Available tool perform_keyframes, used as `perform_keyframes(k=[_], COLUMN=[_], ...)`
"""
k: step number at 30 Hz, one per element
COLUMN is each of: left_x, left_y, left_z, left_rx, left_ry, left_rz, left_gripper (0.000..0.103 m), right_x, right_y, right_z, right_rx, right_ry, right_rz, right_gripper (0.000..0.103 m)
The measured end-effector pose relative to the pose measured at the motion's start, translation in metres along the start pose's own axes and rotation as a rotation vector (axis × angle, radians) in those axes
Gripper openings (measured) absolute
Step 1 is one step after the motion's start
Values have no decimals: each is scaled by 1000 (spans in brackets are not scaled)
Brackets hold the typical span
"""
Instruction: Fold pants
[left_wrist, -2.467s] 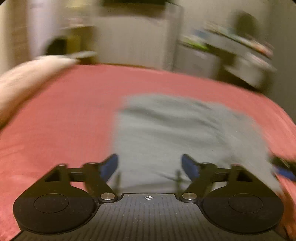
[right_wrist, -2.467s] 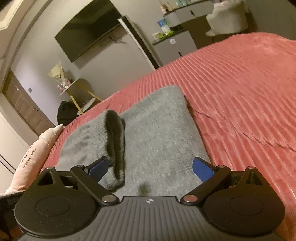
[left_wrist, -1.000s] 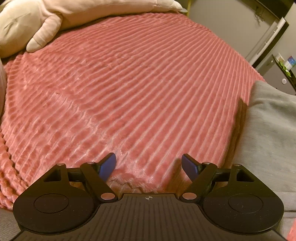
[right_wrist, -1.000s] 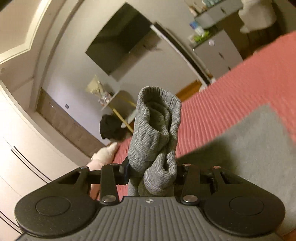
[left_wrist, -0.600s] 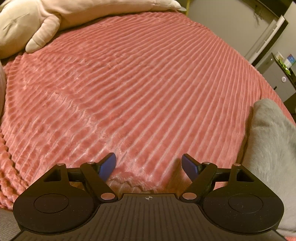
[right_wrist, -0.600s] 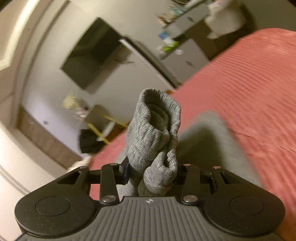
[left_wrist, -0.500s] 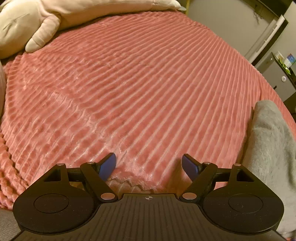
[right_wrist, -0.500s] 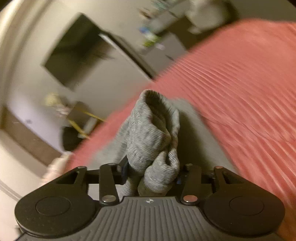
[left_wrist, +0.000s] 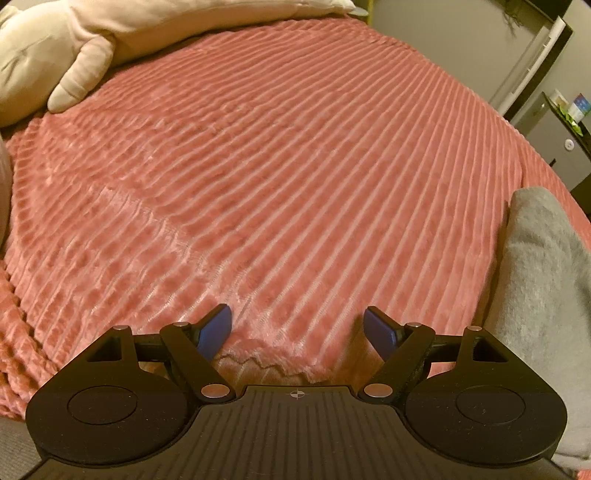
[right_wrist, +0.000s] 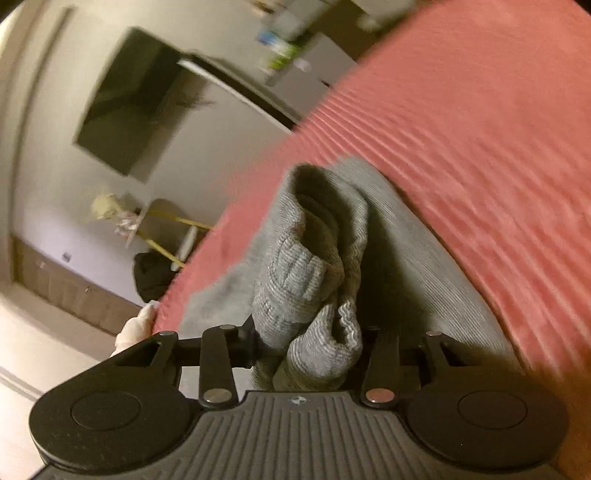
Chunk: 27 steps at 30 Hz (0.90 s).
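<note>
The grey knit pants (right_wrist: 424, 258) are lying on the bed (right_wrist: 498, 129), on top of the ribbed pink bedspread (left_wrist: 277, 166), and they already look like a fairly compact slab rather than a full-length pair, so I'd guess a fold or two is already in. One end, the ribbed cuff (right_wrist: 314, 266), is bunched up and pinched tight in the right gripper (right_wrist: 310, 343), held up off the rest of the fabric. That view is motion-blurred, so I can't tell exactly where that end is headed.

The left gripper (left_wrist: 297, 326) has its jaws spread wide with nothing between them, hovering low over bare bedspread with the pants just off to its right (left_wrist: 535, 277). It isn't helping with the fold at all right now.

My read: mid-fold. What's left is laying that lifted end down over the pile, letting go, and maybe smoothing the edges. A cream pillow (left_wrist: 110, 40) sits at the far left.
</note>
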<state>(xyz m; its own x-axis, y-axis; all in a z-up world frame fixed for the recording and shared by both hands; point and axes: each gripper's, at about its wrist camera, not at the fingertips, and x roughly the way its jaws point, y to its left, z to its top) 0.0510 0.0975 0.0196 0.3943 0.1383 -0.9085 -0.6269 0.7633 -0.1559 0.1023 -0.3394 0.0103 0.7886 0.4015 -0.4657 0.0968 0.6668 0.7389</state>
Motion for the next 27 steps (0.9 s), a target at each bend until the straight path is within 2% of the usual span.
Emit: perform_keyframes(k=[3,5,7,10,11,13,15,17,18,20,22,25,27], left_x=[0,0,1,2,1,-5,-17,-31,-35,-36,-32,-20,-7], left_y=[-1,-1,-2,-6,-8,-16,-27,-39,-46,-65,-87,-109,-116], left_z=[0,0,0,0,0,0,-3,-8,-10,-14,-20,-30,-40], left_rx=[3,7,17,39,55,109,165,191,209,273,355,425,455], left_ry=[1,3,5,7,7,-5,-65,-136,-151,-143,-129,-139,-129], left_rz=[4,7,12,18,17,-15,-52,-130,-177,-245,-258,-237,-227], left_gripper=[84,84,84,83,83,82,82,84,86,86,86,86,86], right_x=[-11,-13,-6,19,28,27,24,23,18,9,-6,-16,-17], right_y=[6,1,-4,-20,-24,-16,-6,-4,-2,1,11,30,42], right_z=[11,14,11,-1,-3,-5,-6,-9,-12,-15,-16,-25,-30], right_rx=[-21,-40,-87,-140,-155,-184,-238,-267,-270,-282,-358,-510,-590], right_ry=[-73,-89,-79,23,54,42,25,15,13,-14,-103,-215,-229], right_rz=[114,126,41,-199,-253,-261,-272,-280,-285,-317,-370,-383,-369], right_gripper=[40,40,41,42,42,42,43,43,45,56,68,68,68])
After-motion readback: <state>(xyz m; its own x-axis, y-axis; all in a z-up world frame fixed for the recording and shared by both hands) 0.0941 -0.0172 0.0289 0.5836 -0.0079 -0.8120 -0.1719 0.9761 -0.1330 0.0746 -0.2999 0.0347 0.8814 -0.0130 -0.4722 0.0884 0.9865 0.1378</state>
